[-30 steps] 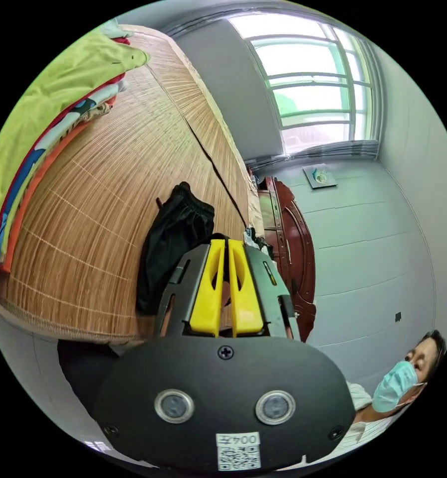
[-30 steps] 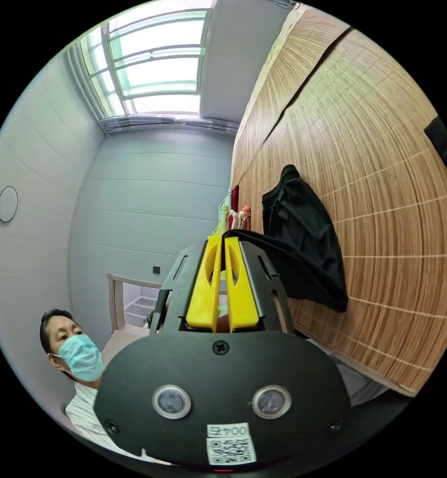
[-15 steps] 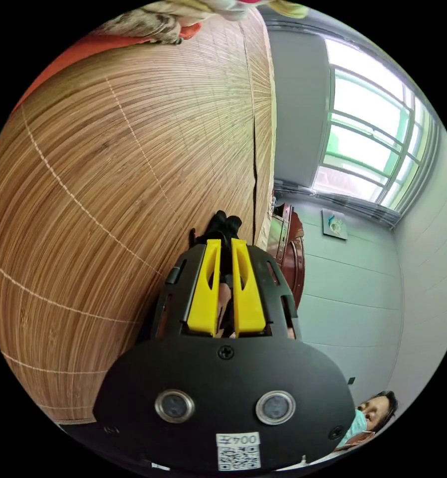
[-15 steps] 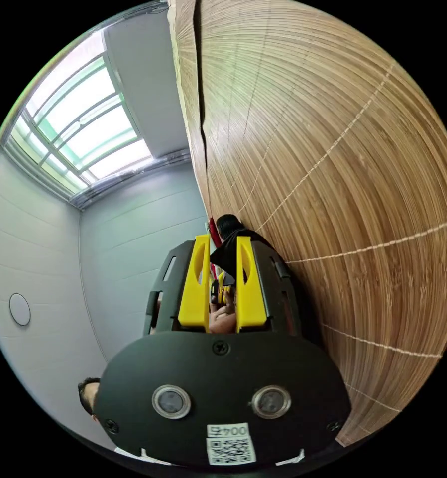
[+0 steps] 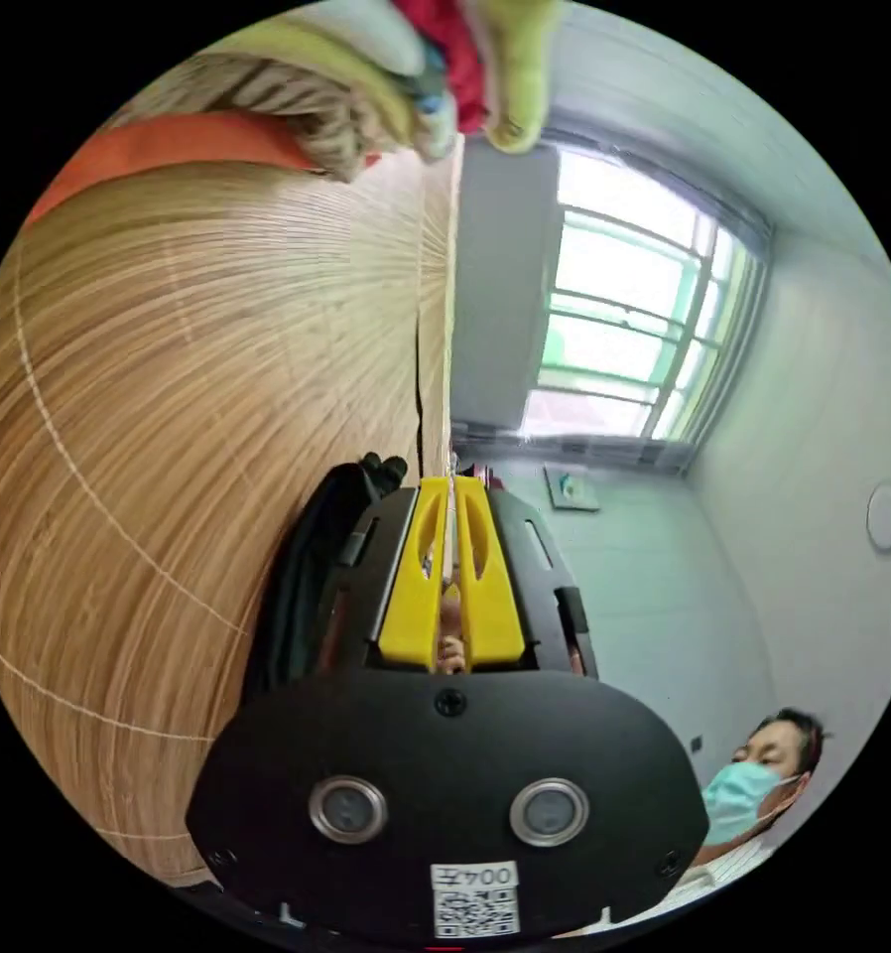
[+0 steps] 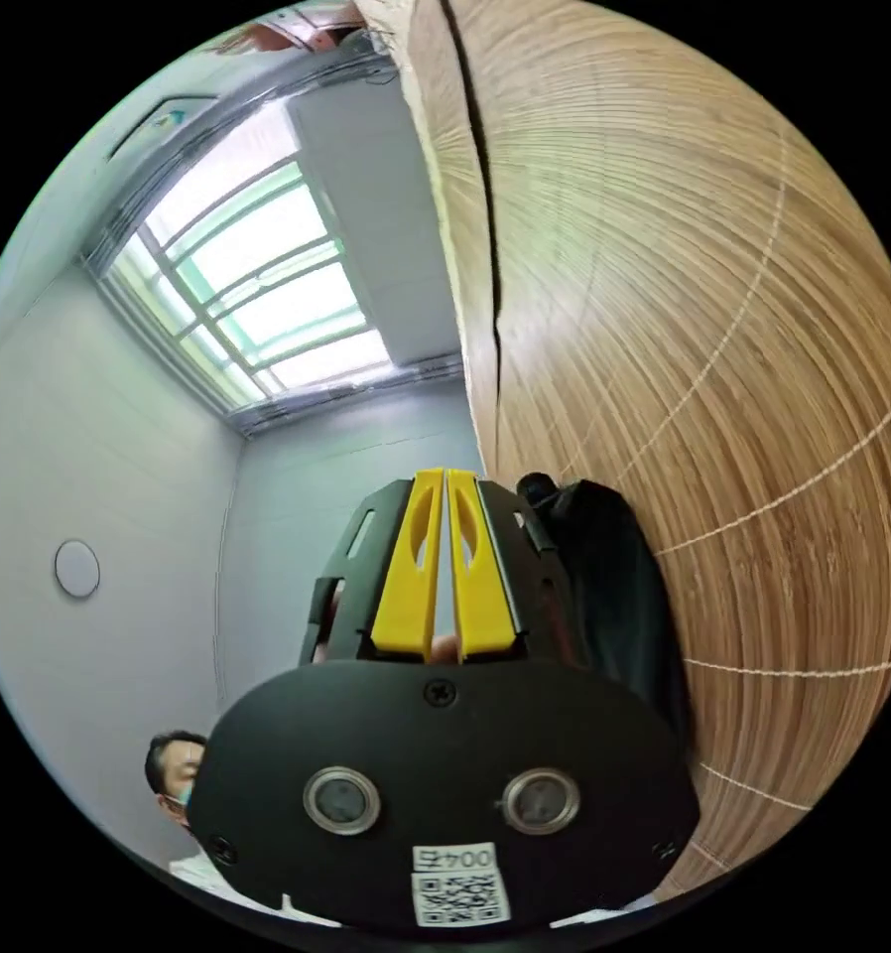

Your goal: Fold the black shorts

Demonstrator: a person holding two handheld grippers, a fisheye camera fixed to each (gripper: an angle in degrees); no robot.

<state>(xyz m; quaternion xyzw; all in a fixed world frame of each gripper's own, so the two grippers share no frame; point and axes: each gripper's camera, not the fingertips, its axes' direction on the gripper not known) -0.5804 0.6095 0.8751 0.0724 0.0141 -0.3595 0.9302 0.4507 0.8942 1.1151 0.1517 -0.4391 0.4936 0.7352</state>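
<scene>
The black shorts (image 5: 302,586) lie bunched on the bamboo mat (image 5: 168,397), just left of my left gripper (image 5: 450,488). Its yellow jaws are shut, and I see only wall between their tips. In the right gripper view the same black shorts (image 6: 609,596) rest on the bamboo mat (image 6: 713,298), close to the right of my right gripper (image 6: 439,478). That gripper's yellow jaws are also shut, with no cloth between them. The gripper bodies hide part of the shorts in both views.
A pile of folded clothes (image 5: 366,69), orange, striped, red and green, sits on the mat's far part. A dark seam (image 6: 485,228) runs along the mat. A window (image 5: 624,328) and grey walls stand beyond. A person in a face mask (image 5: 743,784) is nearby.
One second ago both grippers held the shorts up. The right jaws opened around the cloth and have since closed empty. The shorts now lie on the mat beside both grippers.
</scene>
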